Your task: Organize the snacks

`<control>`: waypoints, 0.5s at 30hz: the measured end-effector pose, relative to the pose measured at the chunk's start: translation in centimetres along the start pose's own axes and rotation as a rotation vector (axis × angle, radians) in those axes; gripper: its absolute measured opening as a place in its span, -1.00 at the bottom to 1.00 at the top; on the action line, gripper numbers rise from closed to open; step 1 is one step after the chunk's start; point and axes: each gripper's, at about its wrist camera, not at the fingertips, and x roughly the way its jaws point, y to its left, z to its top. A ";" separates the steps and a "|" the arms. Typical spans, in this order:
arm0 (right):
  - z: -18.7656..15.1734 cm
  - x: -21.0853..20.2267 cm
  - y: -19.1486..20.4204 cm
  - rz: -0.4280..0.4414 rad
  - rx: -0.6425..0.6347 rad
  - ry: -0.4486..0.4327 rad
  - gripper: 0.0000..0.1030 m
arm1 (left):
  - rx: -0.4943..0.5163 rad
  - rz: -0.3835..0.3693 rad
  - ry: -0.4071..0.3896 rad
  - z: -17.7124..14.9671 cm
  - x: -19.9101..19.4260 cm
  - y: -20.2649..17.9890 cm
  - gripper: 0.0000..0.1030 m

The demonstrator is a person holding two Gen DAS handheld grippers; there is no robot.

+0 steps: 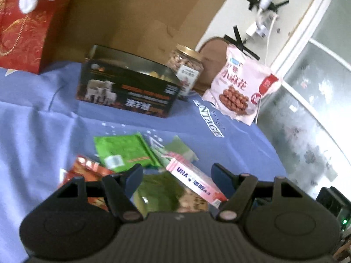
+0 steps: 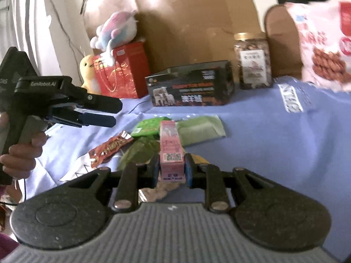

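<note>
A pile of snack packets lies on the blue cloth: green packets, a red-orange packet and a pink box. My right gripper is shut on the near end of the pink box. My left gripper is open and empty, held above the pile; it also shows in the right wrist view at the left. An open black tin stands behind the pile.
A nut jar and a pink snack bag stand at the back right. A red gift bag with plush toys and a cardboard sheet stand behind. The table edge drops off at right.
</note>
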 end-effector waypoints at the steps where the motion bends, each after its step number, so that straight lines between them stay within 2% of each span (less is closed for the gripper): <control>1: -0.4 -0.3 -0.4 -0.006 0.009 -0.005 -0.45 | 0.009 0.012 0.004 -0.2 0.2 -0.6 0.37; 4: -1.2 -0.9 -1.5 -0.039 0.048 -0.020 -0.39 | 0.024 0.040 0.019 -0.6 0.9 -1.8 0.37; 7: -1.7 -1.5 -2.7 -0.133 0.090 -0.037 -0.34 | 0.020 0.067 0.034 -1.0 1.5 -2.2 0.37; 8: -1.8 -1.9 -3.3 -0.152 0.120 -0.054 -0.26 | 0.017 0.076 0.038 -1.0 1.6 -2.3 0.37; 10: -1.9 -2.6 -4.1 -0.180 0.166 -0.078 -0.25 | 0.009 0.086 0.034 -1.0 1.7 -2.3 0.37; 12: -2.0 -3.4 -4.4 -0.193 0.178 -0.093 -0.23 | 0.000 0.083 0.021 -0.8 1.5 -2.2 0.37; 15: -2.2 -4.4 -4.0 -0.157 0.178 -0.120 -0.21 | 0.001 0.085 -0.002 -0.3 1.1 -2.0 0.38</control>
